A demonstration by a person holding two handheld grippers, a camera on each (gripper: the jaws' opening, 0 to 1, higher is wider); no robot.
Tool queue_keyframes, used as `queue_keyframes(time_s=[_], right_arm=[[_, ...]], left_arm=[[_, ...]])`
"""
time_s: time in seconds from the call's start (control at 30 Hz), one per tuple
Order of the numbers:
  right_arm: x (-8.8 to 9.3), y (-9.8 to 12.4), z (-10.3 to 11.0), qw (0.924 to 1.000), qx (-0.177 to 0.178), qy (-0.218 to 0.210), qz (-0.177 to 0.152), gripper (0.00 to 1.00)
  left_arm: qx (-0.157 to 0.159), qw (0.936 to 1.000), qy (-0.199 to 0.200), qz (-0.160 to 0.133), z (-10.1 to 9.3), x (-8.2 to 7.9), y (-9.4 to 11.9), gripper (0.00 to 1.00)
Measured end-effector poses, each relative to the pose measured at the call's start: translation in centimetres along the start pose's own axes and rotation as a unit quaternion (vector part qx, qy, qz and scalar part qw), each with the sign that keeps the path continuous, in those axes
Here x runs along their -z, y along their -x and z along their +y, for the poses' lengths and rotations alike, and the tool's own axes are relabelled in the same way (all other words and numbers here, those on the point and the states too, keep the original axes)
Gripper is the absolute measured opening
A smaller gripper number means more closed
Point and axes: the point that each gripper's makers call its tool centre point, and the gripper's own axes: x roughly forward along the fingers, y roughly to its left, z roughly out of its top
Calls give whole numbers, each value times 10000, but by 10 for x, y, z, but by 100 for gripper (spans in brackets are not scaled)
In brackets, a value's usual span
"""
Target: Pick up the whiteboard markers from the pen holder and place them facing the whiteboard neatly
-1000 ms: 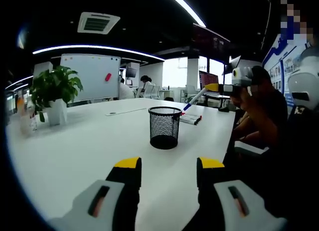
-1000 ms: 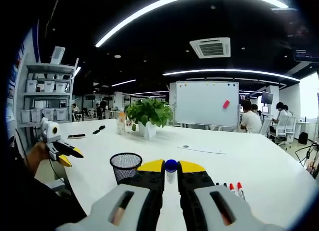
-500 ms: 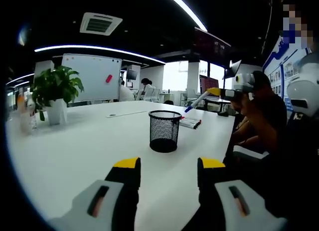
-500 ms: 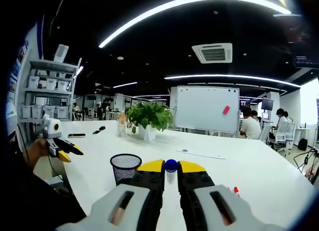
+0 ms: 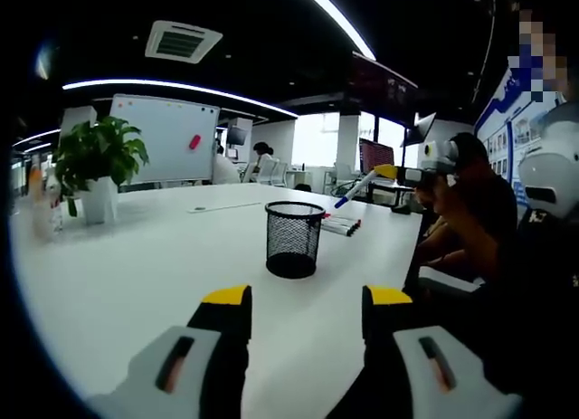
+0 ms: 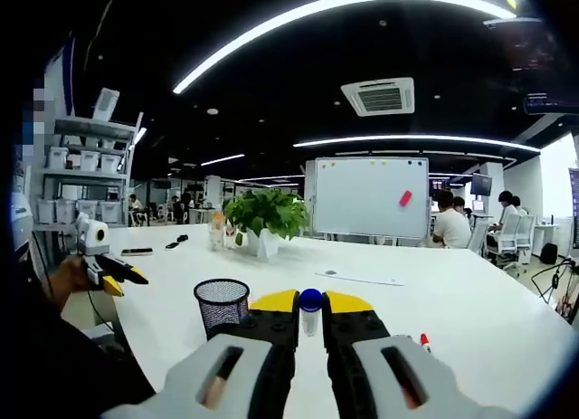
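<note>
Right gripper [image 6: 310, 303] is clamping its yellow-tipped jaws on a blue-capped marker [image 6: 310, 309], whose cap is pointing forward along the jaws; in the left gripper view the same right gripper [image 5: 387, 172] is appearing at the far right, held in a person's hand [image 5: 432, 179] above the table, with the marker [image 5: 355, 187] slanting downward toward the tabletop. Left gripper [image 5: 306, 298] is hovering low over the white table [image 5: 136, 256] with its jaws standing wide apart and nothing between them; in the right gripper view it [image 6: 113, 279] is showing at the left edge of the table. The black mesh pen holder [image 5: 293, 239] is standing upright on the table ahead of the left gripper. Just beyond it, a row of markers [image 5: 341, 224] is lying on the tabletop; one red-capped marker [image 6: 422, 340] is lying beside the right gripper. Farther off, a potted plant [image 5: 94, 165] is standing on the table, and a whiteboard [image 5: 164, 138] is standing behind it.
</note>
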Motion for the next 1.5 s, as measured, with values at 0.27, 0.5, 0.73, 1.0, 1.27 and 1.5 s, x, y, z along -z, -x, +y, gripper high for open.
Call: queue_keyframes(time_s=[0.27, 0.5, 0.73, 1.0, 1.27, 1.5], right_arm=[[0, 4, -7, 9999, 84, 40, -67, 13], [1, 5, -11, 9998, 149, 53, -124, 13], [5, 8, -18, 9997, 236, -13, -85, 13], [7, 20, -45, 9976, 667, 164, -79, 13], [5, 32, -62, 9959, 888, 133, -123, 13], [1, 39, -70, 9945, 1005, 176, -215, 13]], left_arm=[[25, 9997, -194, 135, -2, 5, -2, 48], [18, 9998, -171, 68, -2, 2, -1, 48], [-100, 9999, -92, 3, 4, 0, 1, 48], [-102, 9999, -93, 71, 4, 3, -1, 47], [-107, 9999, -109, 75, 3, 2, -1, 47], [-115, 9998, -125, 101, 3, 3, -1, 47]])
